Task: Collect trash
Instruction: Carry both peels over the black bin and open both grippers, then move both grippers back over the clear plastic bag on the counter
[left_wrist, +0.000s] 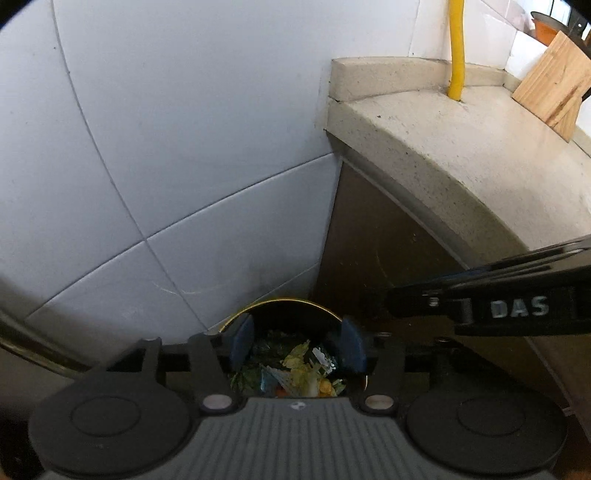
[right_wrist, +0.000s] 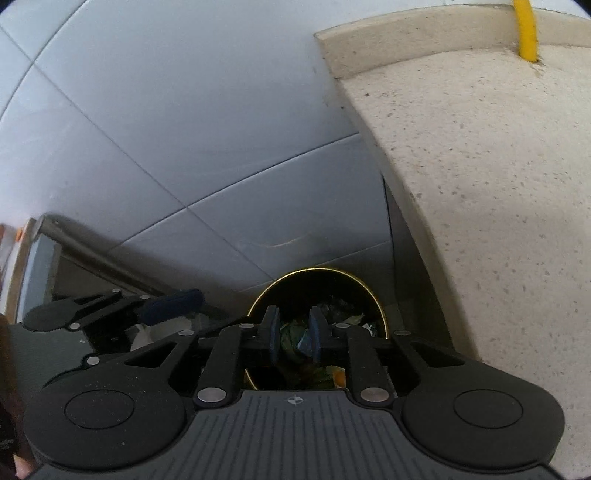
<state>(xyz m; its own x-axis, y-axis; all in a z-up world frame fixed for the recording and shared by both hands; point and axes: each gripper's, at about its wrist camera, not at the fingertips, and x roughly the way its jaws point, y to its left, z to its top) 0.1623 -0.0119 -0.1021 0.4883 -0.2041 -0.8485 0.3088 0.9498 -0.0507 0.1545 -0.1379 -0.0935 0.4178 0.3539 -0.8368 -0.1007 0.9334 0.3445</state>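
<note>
You held two hand-held grippers over one bin (left_wrist: 284, 314), a round dark container with a thin gold rim that stood on the floor in the corner where the tiled wall (left_wrist: 166, 147) met the side of the worktop (left_wrist: 461, 155).

Your left hand-held gripper (left_wrist: 297, 341) pointed steeply down at the bin's mouth. Its two blue pads stood apart, with nothing clamped between them; through the gap you could see the trash (left_wrist: 299, 365) lying inside the bin: yellow-green leafy scraps, darker green pieces, a bit of clear or white plastic and something orange. The separate pieces were too jumbled to count.

Your right hand-held gripper (right_wrist: 293, 334) hung beside it, just above the same bin, on the side nearer the worktop. Its two pads were closer together but still parted, and no item was pinched between them; the trash showed below the gap.

Beyond the bin, the speckled stone worktop carried one yellow pipe (left_wrist: 457, 48) rising from its back edge and one wooden block (left_wrist: 554, 81) farther along. One orange pot (left_wrist: 546, 27) sat past that block.
</note>
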